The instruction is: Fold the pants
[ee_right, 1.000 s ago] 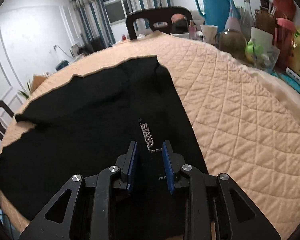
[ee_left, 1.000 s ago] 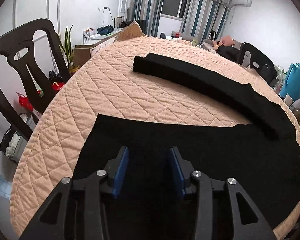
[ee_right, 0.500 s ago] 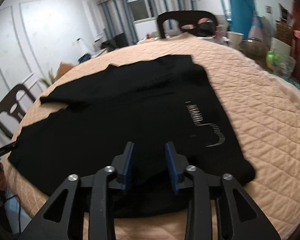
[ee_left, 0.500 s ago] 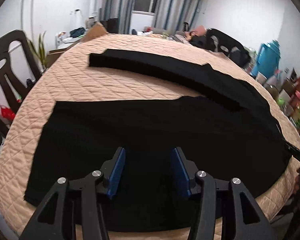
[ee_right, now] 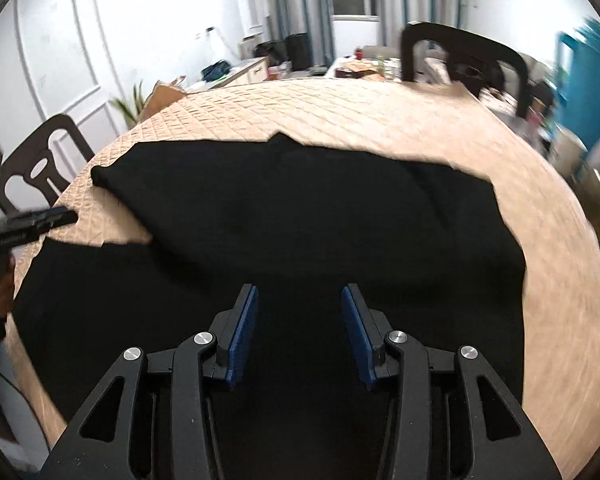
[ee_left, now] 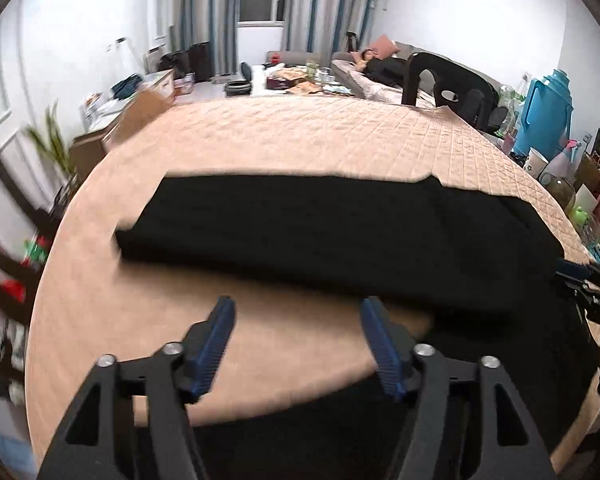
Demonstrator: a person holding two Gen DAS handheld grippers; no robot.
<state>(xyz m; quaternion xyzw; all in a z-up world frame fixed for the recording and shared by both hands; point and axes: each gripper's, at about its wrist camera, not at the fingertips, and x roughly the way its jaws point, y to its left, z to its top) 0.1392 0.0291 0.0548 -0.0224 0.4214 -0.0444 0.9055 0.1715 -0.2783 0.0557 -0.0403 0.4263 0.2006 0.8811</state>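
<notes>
Black pants [ee_left: 340, 236] lie spread on a round table covered with a peach quilted cloth [ee_left: 300, 136]. One leg stretches across the middle; the other leg runs along the near edge below my left gripper. My left gripper [ee_left: 298, 312] is open and empty, above the bare cloth between the two legs. My right gripper [ee_right: 298, 300] is open and empty, above the pants [ee_right: 300, 216] near the waist end. The left gripper shows at the left edge of the right wrist view [ee_right: 36, 220]; the right gripper shows at the right edge of the left wrist view [ee_left: 588, 288].
Dark chairs stand at the table's far side [ee_left: 444, 84] and left side [ee_right: 40, 160]. A blue thermos jug [ee_left: 548, 112], cups and bottles crowd the right. A plant [ee_left: 56, 148] and cabinet stand at the left. A person lies on a sofa [ee_left: 376, 64] behind.
Both grippers have opened wider and pulled back from the pants. Both views swung toward the window. The near leg now lies lower, with bare cloth showing between the legs.
</notes>
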